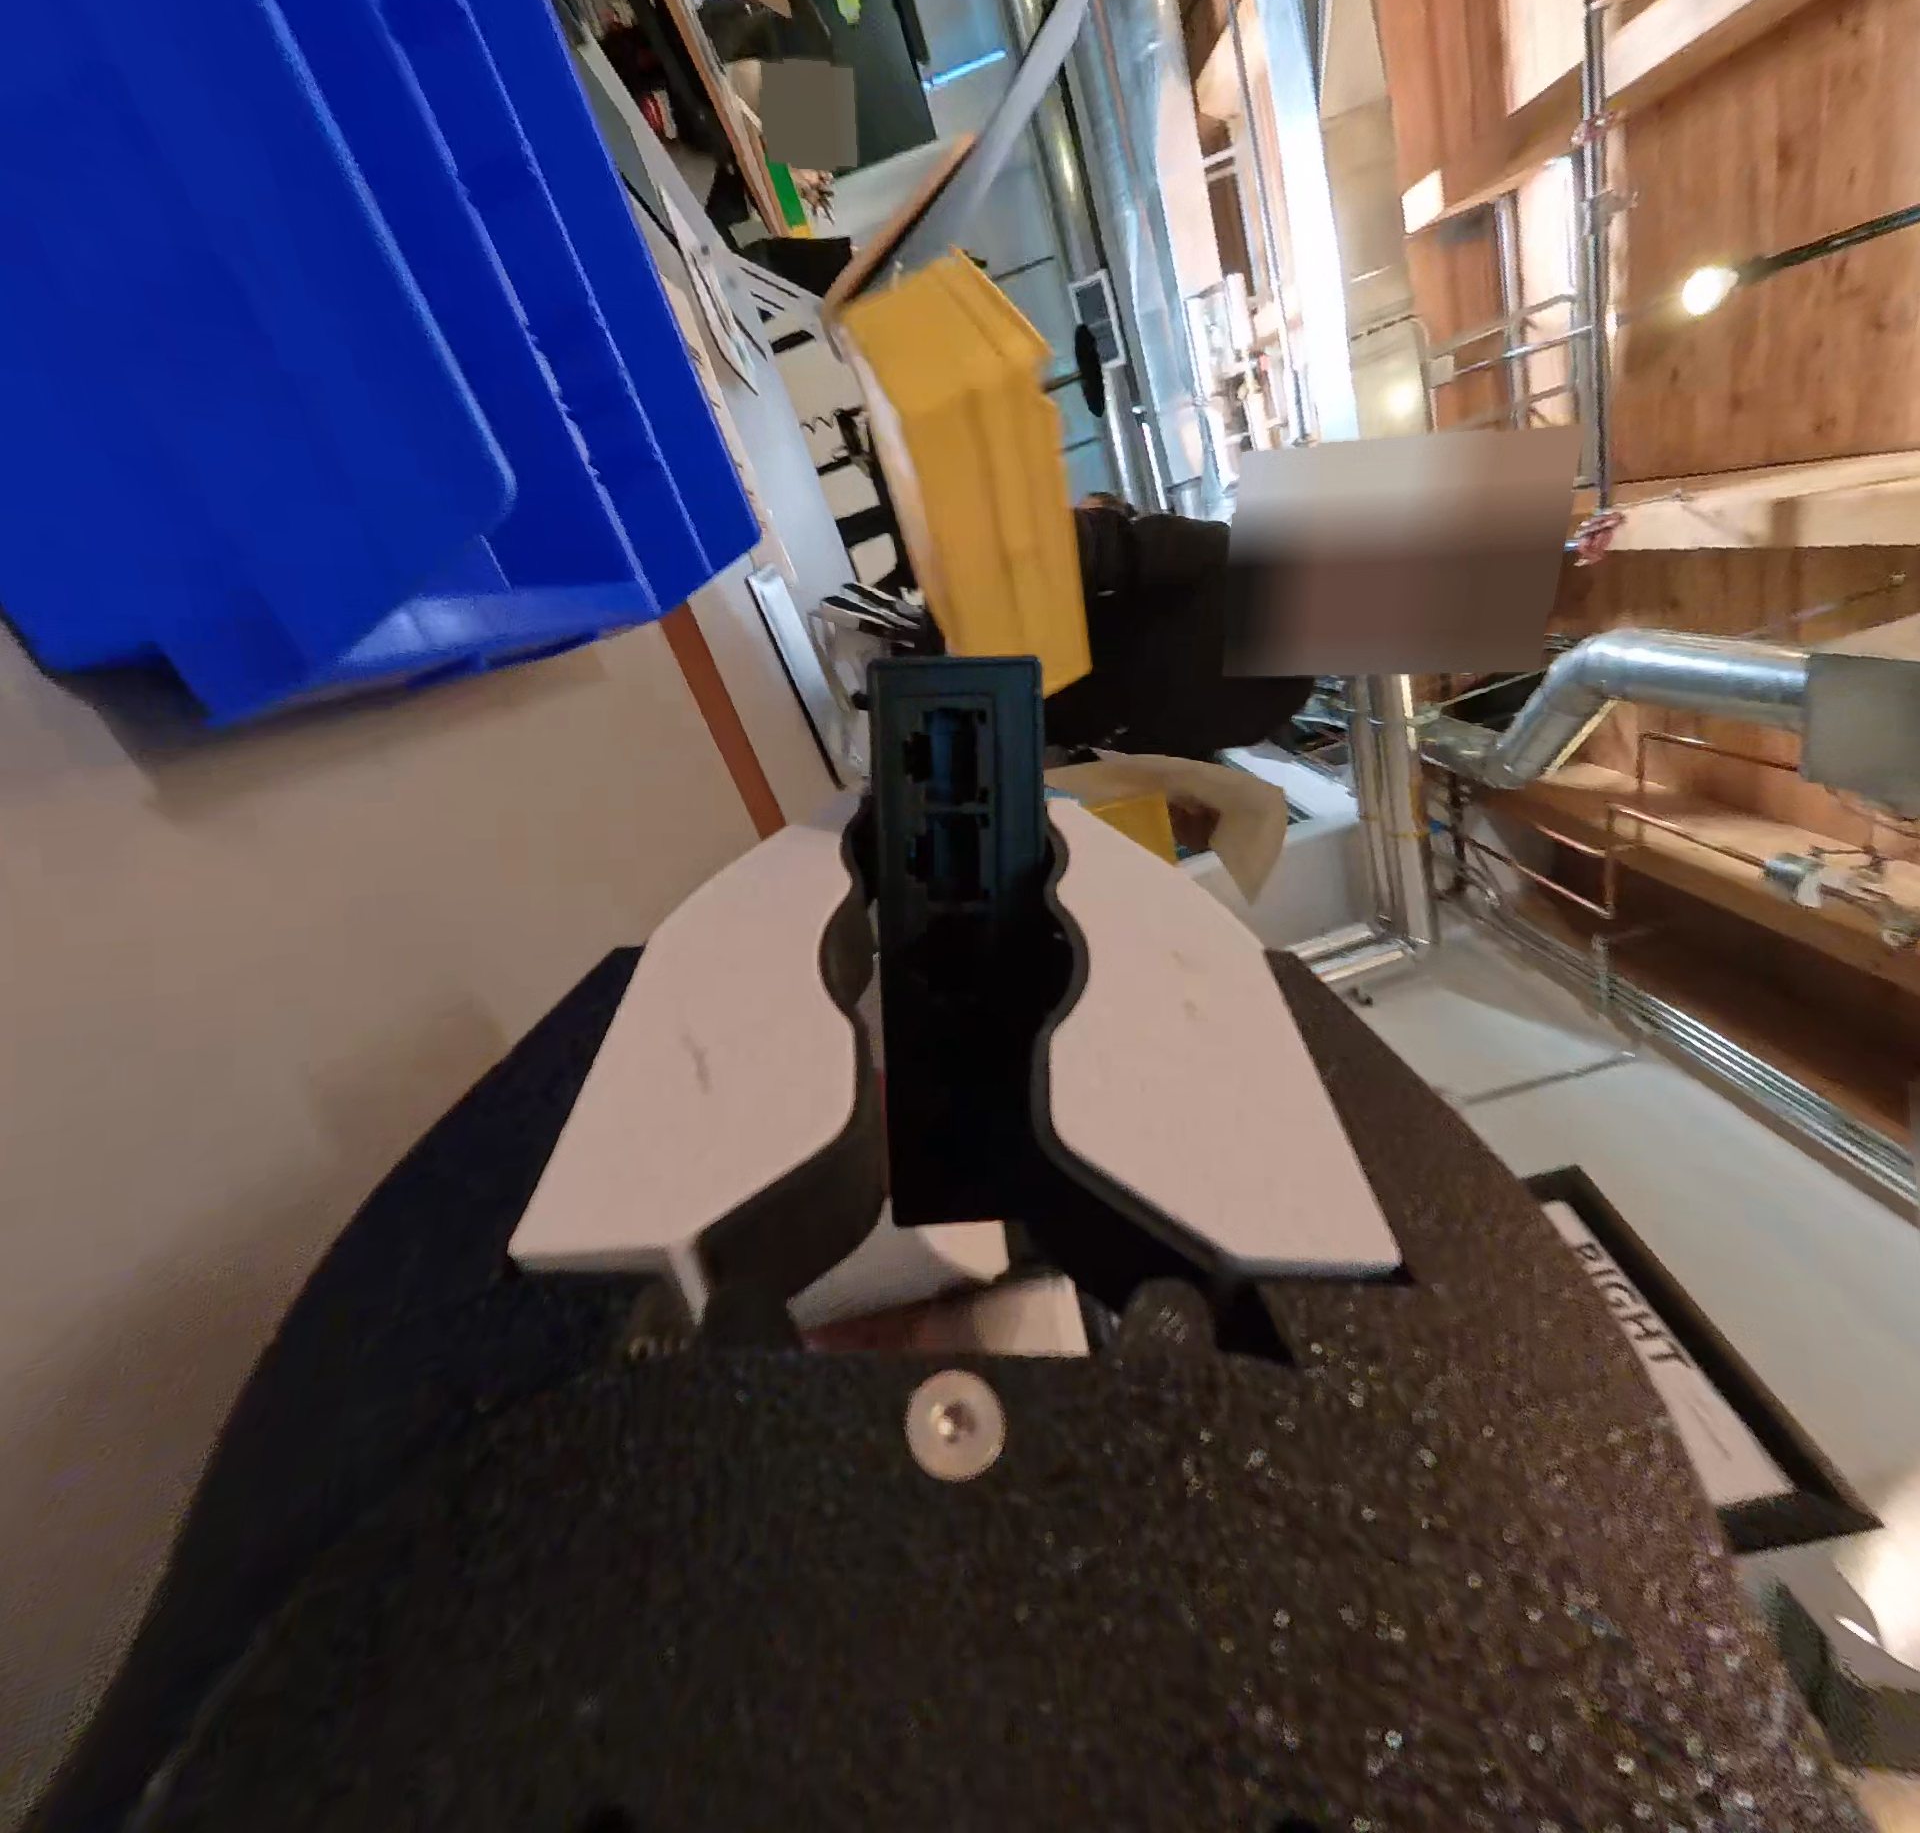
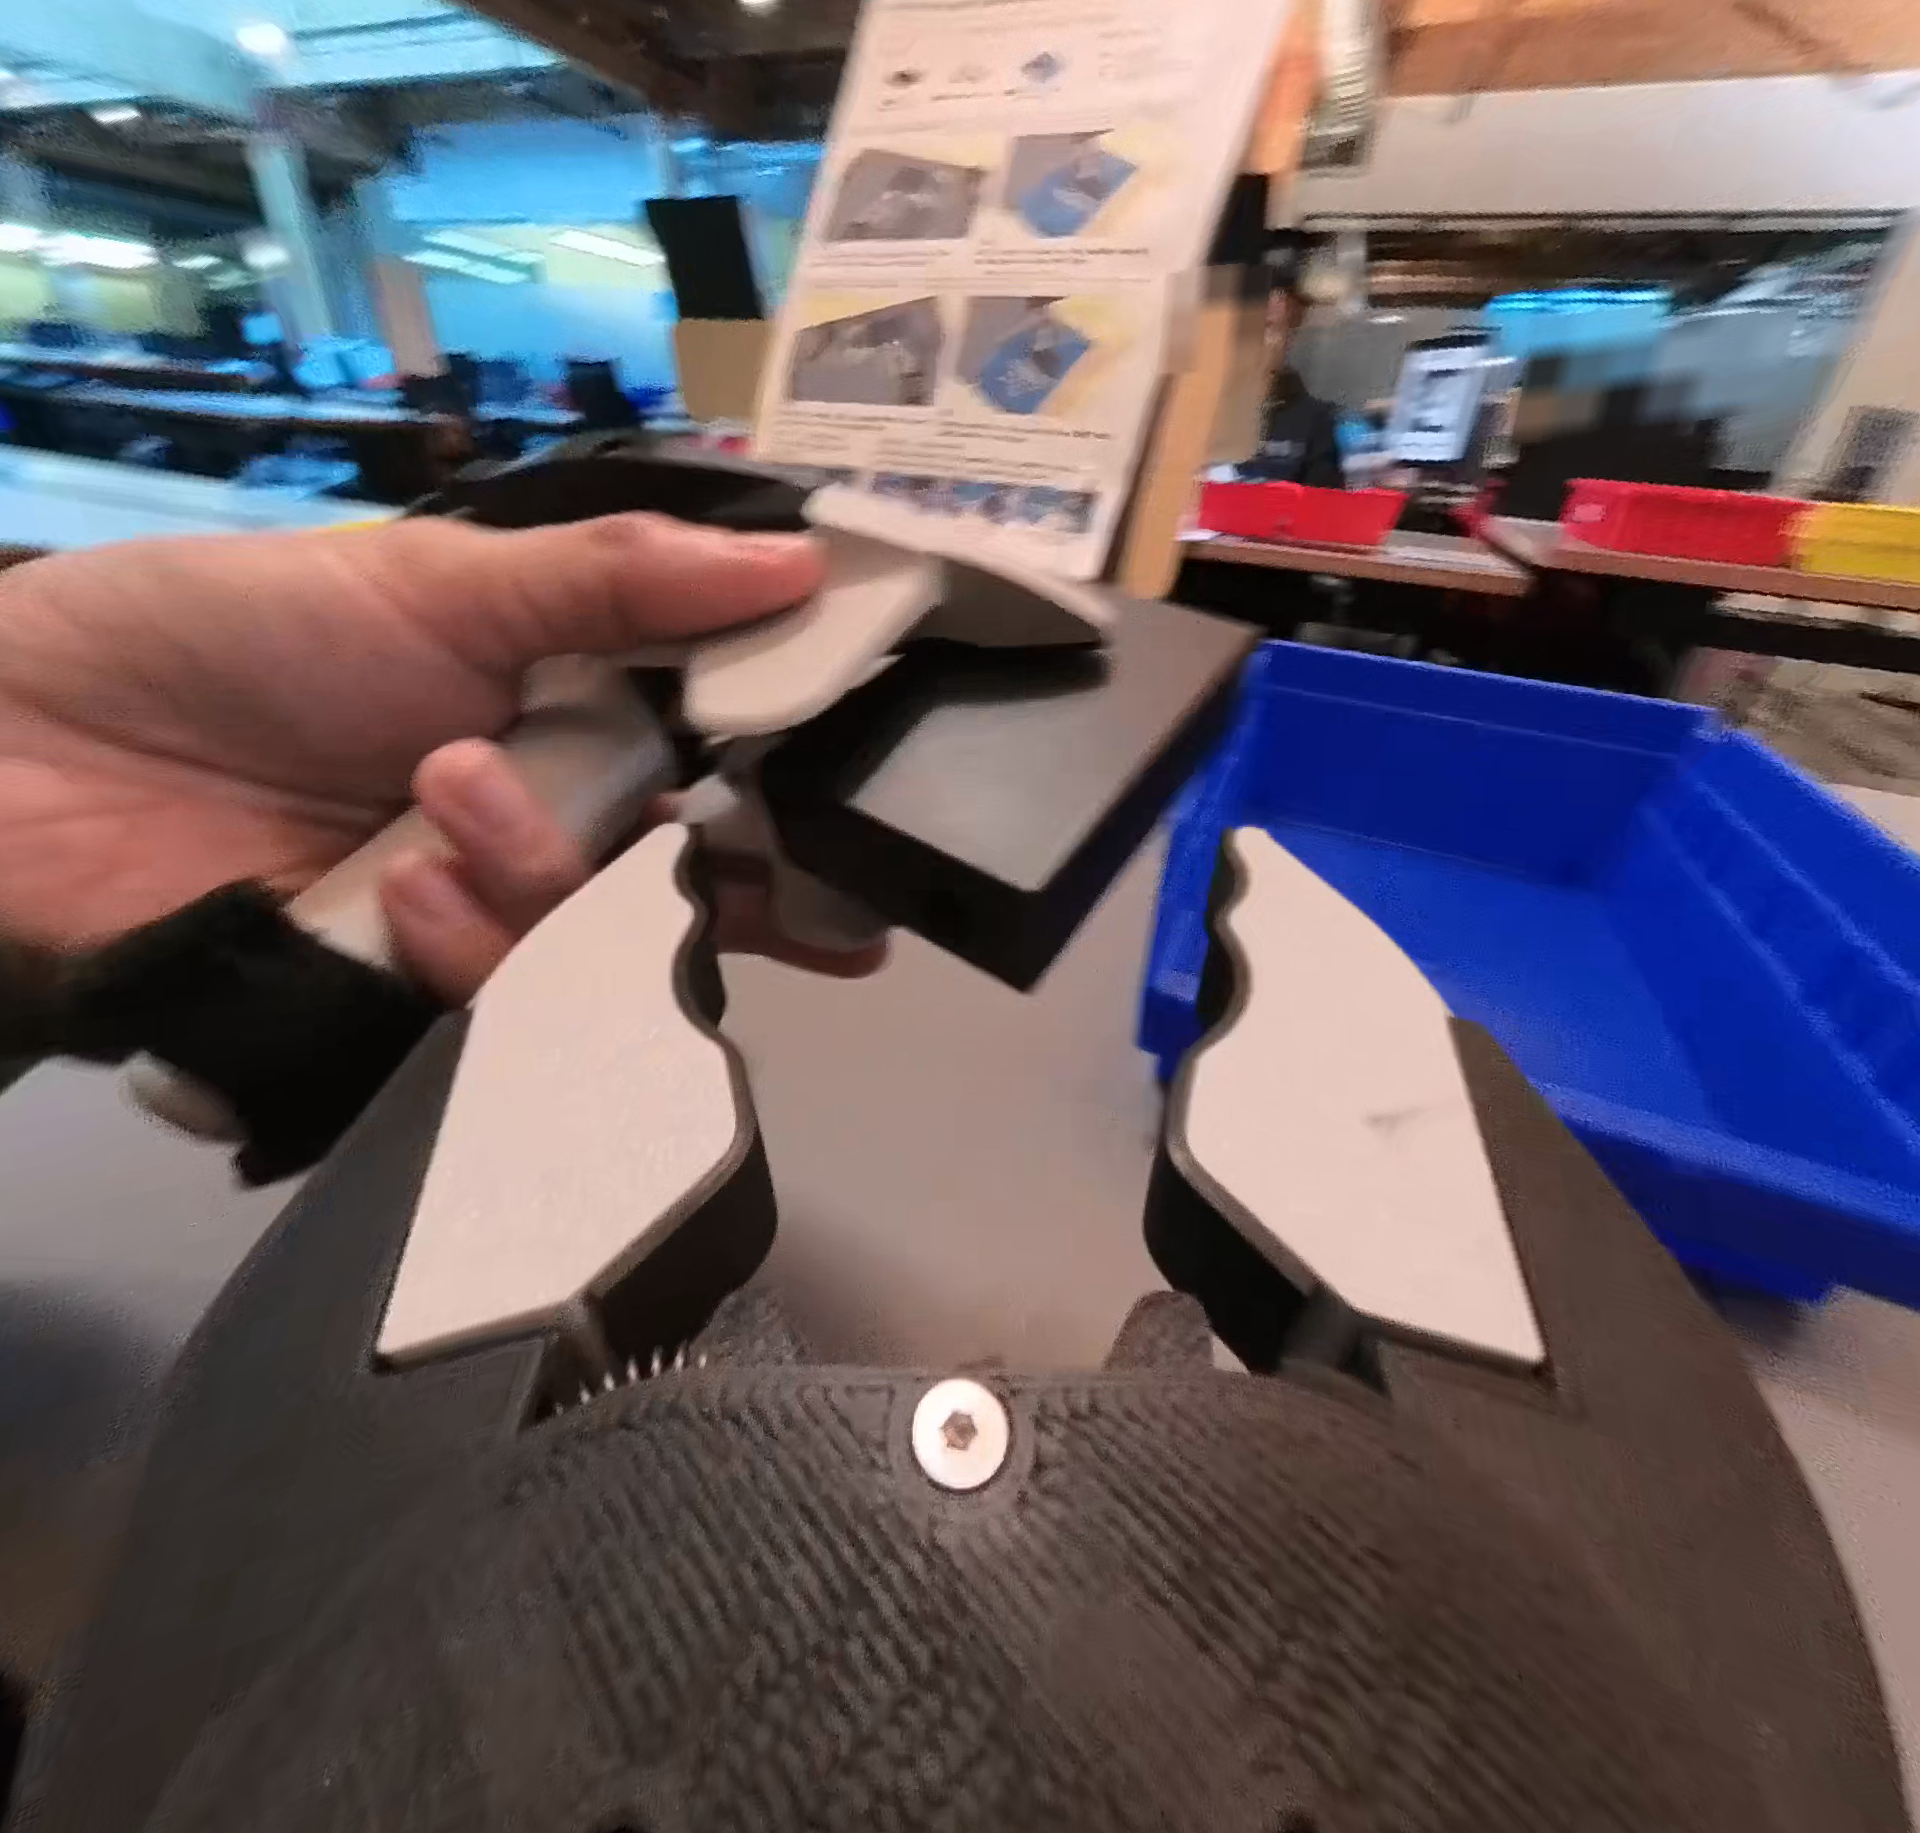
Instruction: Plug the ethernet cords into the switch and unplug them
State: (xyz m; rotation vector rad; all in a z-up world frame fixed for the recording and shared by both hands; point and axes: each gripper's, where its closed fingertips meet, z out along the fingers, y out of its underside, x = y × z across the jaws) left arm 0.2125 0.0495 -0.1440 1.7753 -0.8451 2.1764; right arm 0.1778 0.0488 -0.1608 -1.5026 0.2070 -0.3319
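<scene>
My left gripper (image 1: 956, 848) is shut on a black switch (image 1: 956, 1004) and holds it edge-on in the air, with two open ports (image 1: 940, 765) facing the camera. In the right wrist view a hand (image 2: 260, 692) holds that left gripper (image 2: 790, 734), clamped on the flat black switch (image 2: 997, 744) above the table. My right gripper (image 2: 961, 874) is open and empty, just below and in front of the switch. No ethernet cord shows in either view.
A blue bin (image 2: 1558, 900) stands on the grey table (image 2: 935, 1139) at the right; it also shows in the left wrist view (image 1: 312, 308). A printed sheet (image 2: 997, 277) stands behind the switch. A yellow bin (image 1: 977, 474) lies beyond. Red bins (image 2: 1299, 510) sit on far tables.
</scene>
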